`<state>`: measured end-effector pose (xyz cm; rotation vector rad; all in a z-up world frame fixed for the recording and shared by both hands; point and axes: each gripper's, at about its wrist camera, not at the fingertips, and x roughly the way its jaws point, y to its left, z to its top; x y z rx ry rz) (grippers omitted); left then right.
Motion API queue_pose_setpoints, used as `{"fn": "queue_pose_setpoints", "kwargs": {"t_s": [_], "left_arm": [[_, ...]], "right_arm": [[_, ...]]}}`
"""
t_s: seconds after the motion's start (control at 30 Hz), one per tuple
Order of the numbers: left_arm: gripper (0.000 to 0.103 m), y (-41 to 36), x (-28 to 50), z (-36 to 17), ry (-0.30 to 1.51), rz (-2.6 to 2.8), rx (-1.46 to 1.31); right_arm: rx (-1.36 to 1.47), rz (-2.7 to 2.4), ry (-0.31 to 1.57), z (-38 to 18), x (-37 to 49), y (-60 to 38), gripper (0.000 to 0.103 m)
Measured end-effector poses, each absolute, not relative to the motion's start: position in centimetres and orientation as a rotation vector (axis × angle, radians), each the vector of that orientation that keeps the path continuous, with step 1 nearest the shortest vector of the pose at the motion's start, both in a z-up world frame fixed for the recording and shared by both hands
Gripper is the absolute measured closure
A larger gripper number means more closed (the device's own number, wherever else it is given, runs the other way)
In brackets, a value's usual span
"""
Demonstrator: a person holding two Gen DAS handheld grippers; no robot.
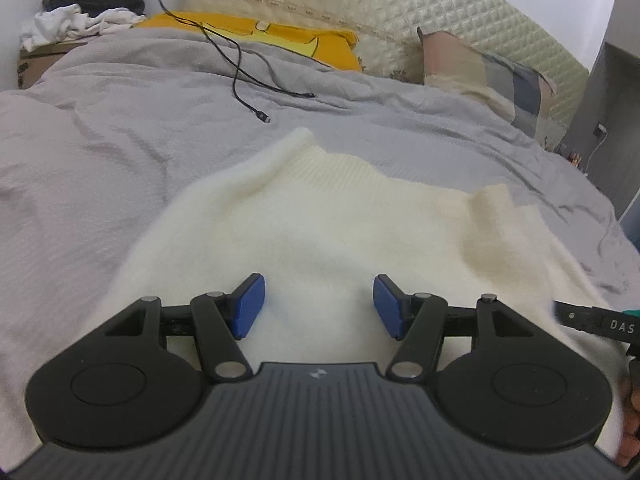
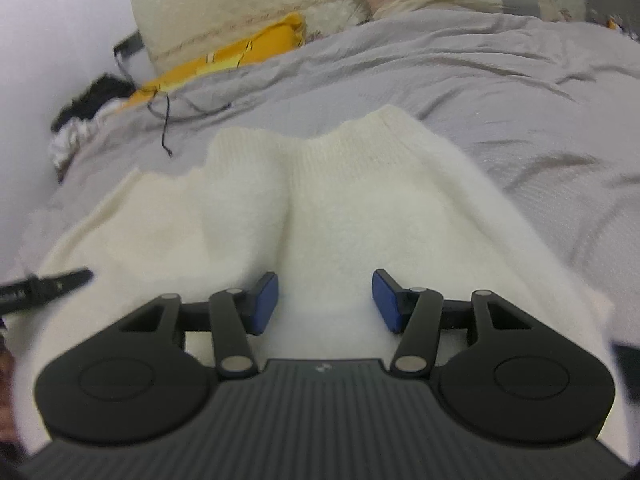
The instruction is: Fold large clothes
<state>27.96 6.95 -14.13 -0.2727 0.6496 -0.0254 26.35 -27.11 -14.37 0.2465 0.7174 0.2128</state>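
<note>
A fluffy cream sweater (image 1: 320, 220) (image 2: 340, 200) lies spread on the grey bed cover (image 1: 120, 120) (image 2: 520, 100), its ribbed edge and a folded sleeve pointing toward the headboard. My left gripper (image 1: 319, 304) hangs low over the sweater's near part. It is open, its blue pads (image 1: 250, 306) apart, and only sweater surface shows between them. My right gripper (image 2: 325, 300) hovers over the same garment beside a long crease; its jaws are closing, the blue pads (image 2: 265, 302) stand apart, and nothing is pinched. A black strap (image 1: 592, 320) of the other gripper shows at the right edge.
Two black cables (image 1: 240, 60) trail across the cover beyond the sweater. A yellow pillow (image 1: 280, 36) and a patterned pillow (image 1: 480, 76) lean on the quilted headboard (image 1: 400, 0). Crumpled clothes (image 1: 80, 16) sit on a box at the far left. A hand (image 1: 632, 420) shows at the right.
</note>
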Motion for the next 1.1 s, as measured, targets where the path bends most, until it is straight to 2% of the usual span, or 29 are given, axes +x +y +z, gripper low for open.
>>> {"fn": "queue_pose_setpoints", "kwargs": {"t_s": [0.33, 0.47, 0.6, 0.8, 0.97, 1.1], "left_arm": [[0.035, 7.1, 17.5, -9.6, 0.64, -0.081, -0.466], [0.034, 6.9, 14.3, -10.4, 0.69, -0.098, -0.596], [0.031, 8.1, 12.6, -12.1, 0.777, -0.1, -0.783], [0.023, 10.6, 11.9, -14.8, 0.845, -0.06, -1.02], [0.023, 11.8, 13.3, -17.7, 0.912, -0.031, -1.147], [0.024, 12.9, 13.7, -18.5, 0.845, -0.011, -1.236]], "right_arm": [[0.465, 0.221, 0.671, -9.9, 17.4, -29.0, 0.044], [0.572, 0.258, 0.704, -9.9, 14.5, -29.2, 0.032], [0.857, 0.276, 0.799, -12.6, 13.0, -31.2, 0.014], [1.098, 0.22, 0.882, -16.0, 13.1, -32.4, 0.014], [1.208, 0.109, 0.891, -18.5, 13.5, -33.3, 0.015], [1.301, 0.107, 0.799, -19.0, 14.1, -34.1, 0.013]]}}
